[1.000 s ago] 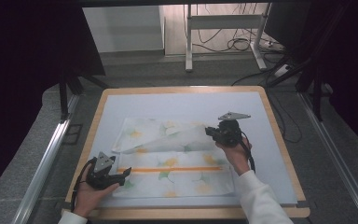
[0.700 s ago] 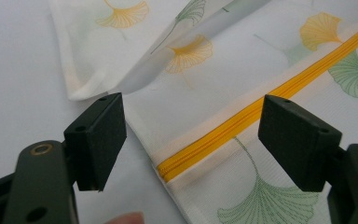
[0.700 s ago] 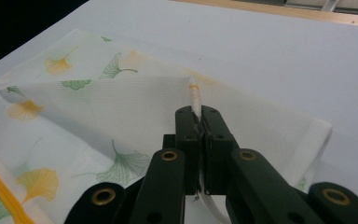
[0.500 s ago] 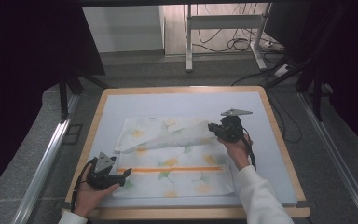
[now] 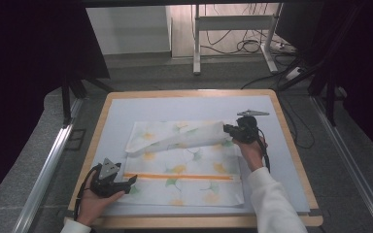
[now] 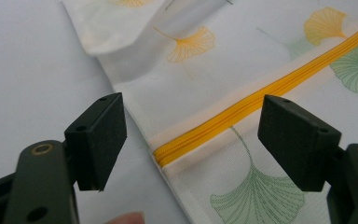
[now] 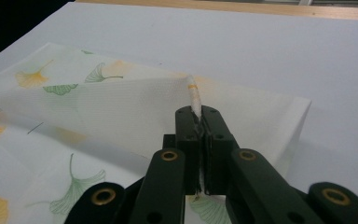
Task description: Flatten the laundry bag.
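A white cloth (image 5: 184,165) printed with yellow and green ginkgo leaves lies on the table, with an orange zipper (image 5: 175,176) running across its near part. My right gripper (image 5: 229,130) is shut on a corner of the cloth (image 7: 135,116) and holds that flap lifted off the layer below, over the cloth's far right part. My left gripper (image 5: 132,180) rests at the cloth's near left edge. Its jaws stand open either side of the zipper's end (image 6: 168,156), touching nothing.
The cloth lies on a pale mat (image 5: 126,109) inside a wooden table rim (image 5: 291,145). Bare mat lies beyond the cloth and to its right. Past the table are a grey floor, a metal stand (image 5: 196,43) and cables.
My right gripper has carried the held flap rightward and slightly away, unfolding it back over the cloth. The left gripper has stayed in place.
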Motion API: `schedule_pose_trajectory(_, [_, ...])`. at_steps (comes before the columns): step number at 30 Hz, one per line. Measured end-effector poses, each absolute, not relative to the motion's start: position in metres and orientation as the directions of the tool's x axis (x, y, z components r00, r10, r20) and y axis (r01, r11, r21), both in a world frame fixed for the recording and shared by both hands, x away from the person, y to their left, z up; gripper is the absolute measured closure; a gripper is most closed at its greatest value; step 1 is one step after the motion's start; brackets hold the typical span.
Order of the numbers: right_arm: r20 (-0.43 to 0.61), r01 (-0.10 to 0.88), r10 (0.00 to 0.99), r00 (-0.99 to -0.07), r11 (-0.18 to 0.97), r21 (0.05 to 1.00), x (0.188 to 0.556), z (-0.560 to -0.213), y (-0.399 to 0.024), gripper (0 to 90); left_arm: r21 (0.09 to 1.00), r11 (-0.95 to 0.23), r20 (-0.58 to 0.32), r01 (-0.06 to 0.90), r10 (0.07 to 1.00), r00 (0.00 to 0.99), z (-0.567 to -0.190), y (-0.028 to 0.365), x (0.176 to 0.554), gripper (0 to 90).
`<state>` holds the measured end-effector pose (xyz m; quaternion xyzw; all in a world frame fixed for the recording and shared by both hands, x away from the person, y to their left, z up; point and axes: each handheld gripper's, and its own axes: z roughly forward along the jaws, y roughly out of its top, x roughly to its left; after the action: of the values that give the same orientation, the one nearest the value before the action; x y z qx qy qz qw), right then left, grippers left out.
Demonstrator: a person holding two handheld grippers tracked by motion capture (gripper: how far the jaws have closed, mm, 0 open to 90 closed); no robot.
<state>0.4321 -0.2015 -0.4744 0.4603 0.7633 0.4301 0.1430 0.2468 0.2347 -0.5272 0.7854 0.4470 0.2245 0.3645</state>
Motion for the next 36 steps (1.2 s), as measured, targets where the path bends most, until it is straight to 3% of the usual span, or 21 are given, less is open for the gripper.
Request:
schedule_pose_trajectory(18, [0.223, 0.612, 0.859, -0.461, 0.126, 0.781, 0.463, -0.497, -0.215, 85.7, 0.769, -0.343, 0.029, 0.539, 0.862, 0.506, -0.528, 0.234, 0.248, 23.3])
schedule_pose_trajectory(31, [0.21, 0.579, 0.873, -0.44, 0.097, 0.809, 0.479, -0.497, -0.223, 82.3, 0.769, -0.341, 0.027, 0.541, 0.863, 0.505, -0.529, 0.234, 0.248, 23.3])
schedule_pose_trajectory(33, [0.205, 0.581, 0.878, -0.433, 0.097, 0.808, 0.481, -0.499, -0.225, 78.2, 0.77, -0.339, 0.027, 0.54, 0.863, 0.504, -0.528, 0.234, 0.248, 23.3])
schedule_pose_trajectory(36, [0.184, 0.575, 0.897, -0.401, 0.09, 0.813, 0.482, -0.5, -0.228, 59.2, 0.771, -0.337, 0.026, 0.54, 0.864, 0.503, -0.528, 0.234, 0.248, 23.3])
